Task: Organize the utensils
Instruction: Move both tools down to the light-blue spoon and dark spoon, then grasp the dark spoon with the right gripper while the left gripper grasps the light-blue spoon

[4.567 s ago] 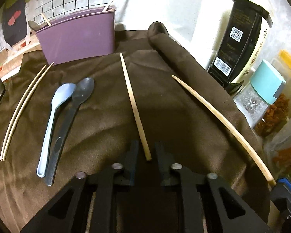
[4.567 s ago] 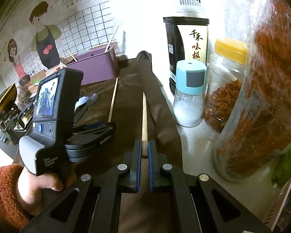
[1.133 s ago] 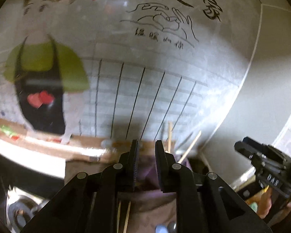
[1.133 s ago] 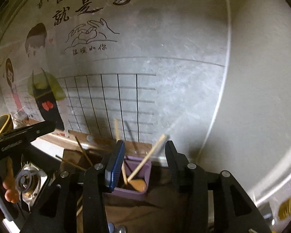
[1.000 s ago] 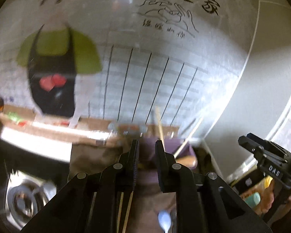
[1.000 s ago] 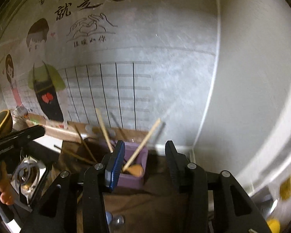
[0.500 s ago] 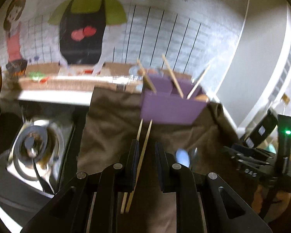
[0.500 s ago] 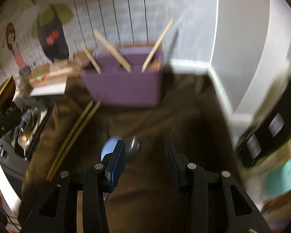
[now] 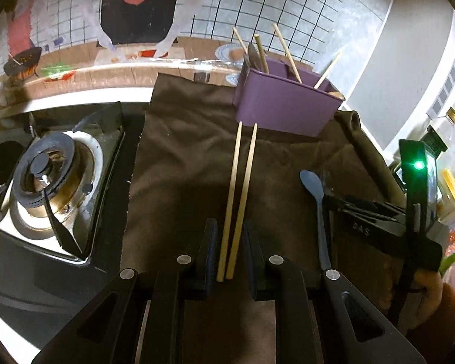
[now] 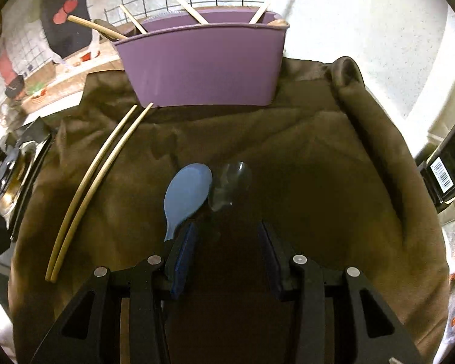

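Straddling the near ends of two chopsticks (image 9: 238, 200), the left gripper (image 9: 229, 253) stands parted, fingers clear of the wood, nothing held. The chopsticks lie on the brown cloth (image 9: 179, 163), tips toward the purple holder (image 9: 283, 107) at 12 o'clock. Right gripper (image 10: 226, 256) wide apart, empty; blue spoon (image 10: 186, 197) and dark spoon (image 10: 230, 185) just ahead, toward 11 o'clock.

Two spoons (image 10: 187, 194), two loose chopsticks (image 10: 94, 182) (on cloth (image 10: 288, 151))
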`<act>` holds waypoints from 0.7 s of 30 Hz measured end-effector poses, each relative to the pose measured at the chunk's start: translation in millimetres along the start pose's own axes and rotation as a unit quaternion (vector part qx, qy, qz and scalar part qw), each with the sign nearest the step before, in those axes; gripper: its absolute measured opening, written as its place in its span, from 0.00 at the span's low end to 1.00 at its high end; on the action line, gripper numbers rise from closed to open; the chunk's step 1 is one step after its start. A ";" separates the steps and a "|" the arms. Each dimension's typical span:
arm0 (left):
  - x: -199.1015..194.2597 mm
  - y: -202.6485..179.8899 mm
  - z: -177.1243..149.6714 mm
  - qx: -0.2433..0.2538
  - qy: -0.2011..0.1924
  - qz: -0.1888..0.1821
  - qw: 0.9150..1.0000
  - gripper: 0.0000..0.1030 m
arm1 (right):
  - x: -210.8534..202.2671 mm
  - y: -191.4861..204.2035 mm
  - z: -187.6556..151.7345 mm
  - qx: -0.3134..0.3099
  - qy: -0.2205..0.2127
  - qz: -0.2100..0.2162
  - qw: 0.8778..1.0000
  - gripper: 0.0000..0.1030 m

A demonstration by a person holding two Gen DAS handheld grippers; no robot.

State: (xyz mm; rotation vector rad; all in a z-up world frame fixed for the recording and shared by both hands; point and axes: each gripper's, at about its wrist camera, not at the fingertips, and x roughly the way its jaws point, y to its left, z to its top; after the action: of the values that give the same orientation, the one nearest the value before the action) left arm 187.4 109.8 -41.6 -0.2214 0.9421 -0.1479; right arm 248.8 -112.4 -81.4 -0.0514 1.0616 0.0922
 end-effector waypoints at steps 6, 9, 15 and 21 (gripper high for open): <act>9.2 1.5 6.6 0.019 0.018 -0.031 0.999 0.18 | 14.5 1.5 9.3 0.023 0.005 -0.036 0.999 0.40; 12.6 -3.8 8.5 0.028 0.020 -0.025 0.999 0.18 | 22.1 -3.4 18.3 0.035 0.009 -0.034 0.999 0.40; 18.8 -24.1 10.0 0.034 0.018 -0.010 0.999 0.18 | 27.9 -10.0 28.9 0.015 0.012 -0.018 1.000 0.35; 38.2 -45.0 12.3 0.006 0.027 -0.053 0.998 0.19 | 7.8 -29.8 22.7 -0.016 -0.014 -0.012 1.000 0.31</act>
State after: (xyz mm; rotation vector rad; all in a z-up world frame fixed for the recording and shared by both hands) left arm 218.2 59.4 -53.1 -0.2568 0.9832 -0.2575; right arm 275.3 -139.7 -77.2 -0.0918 1.0320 0.0881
